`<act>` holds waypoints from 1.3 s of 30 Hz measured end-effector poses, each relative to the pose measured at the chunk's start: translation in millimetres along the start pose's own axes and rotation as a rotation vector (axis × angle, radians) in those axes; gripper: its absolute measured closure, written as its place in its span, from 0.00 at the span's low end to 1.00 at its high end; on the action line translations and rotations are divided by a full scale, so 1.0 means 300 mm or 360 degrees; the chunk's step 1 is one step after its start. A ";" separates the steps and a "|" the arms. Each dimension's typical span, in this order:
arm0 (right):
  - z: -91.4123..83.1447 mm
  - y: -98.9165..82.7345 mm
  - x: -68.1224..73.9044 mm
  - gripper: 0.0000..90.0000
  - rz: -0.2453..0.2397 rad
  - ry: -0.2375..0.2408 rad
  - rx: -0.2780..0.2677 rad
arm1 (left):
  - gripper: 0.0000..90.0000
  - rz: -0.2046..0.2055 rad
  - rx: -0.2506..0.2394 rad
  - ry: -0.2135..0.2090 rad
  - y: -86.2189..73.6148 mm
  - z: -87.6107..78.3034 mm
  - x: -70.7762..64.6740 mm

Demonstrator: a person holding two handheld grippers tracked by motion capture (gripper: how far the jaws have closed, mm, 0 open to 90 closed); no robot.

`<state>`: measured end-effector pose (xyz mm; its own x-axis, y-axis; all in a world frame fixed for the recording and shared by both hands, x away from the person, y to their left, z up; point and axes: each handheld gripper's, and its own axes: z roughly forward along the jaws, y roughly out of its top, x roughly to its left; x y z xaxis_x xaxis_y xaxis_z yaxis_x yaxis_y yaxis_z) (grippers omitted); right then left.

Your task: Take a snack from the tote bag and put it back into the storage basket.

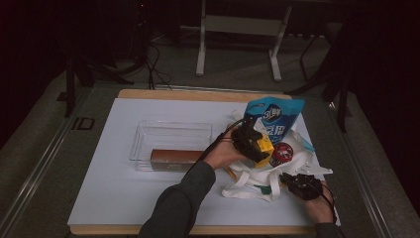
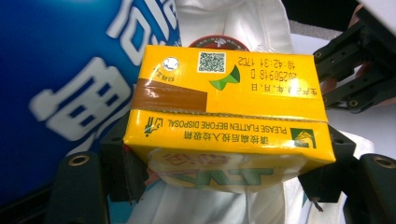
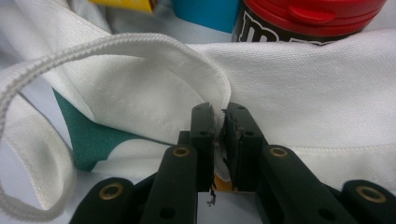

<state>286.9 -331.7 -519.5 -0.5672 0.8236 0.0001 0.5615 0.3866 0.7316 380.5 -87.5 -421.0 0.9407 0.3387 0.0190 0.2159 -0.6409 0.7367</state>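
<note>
Yellow drink carton pinched between the jaws of the left gripper, held above the white cloth bag at the right of the table, bag's cloth pinched near its edge by the right gripper, blue pouch and red-lidded tub seen in the bag, clear tray to the left.

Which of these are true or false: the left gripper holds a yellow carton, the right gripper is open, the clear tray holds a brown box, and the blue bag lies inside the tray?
1. The left gripper holds a yellow drink carton. True.
2. The right gripper is open. False: its jaws pinch the white tote bag at its edge.
3. The clear plastic tray holds a brown box. True.
4. The blue snack bag lies inside the tray. False: it sticks out of the tote bag, right of the tray.
</note>
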 end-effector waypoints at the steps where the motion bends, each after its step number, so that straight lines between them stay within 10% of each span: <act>1: 0.000 0.000 0.000 0.91 -0.0002 -0.0001 0.0002 | 0.32 0.0000 -0.0004 0.0003 0.001 -0.008 0.002; 39: 0.000 -0.001 0.002 0.91 0.0001 -0.0007 0.0000 | 0.32 0.0000 -0.0044 0.0134 -0.050 -0.264 0.062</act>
<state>286.4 -331.2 -519.7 -0.5640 0.8257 -0.0027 0.5617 0.3861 0.7317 373.9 -16.9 -378.2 0.9152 0.3959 0.0748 0.2074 -0.6222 0.7549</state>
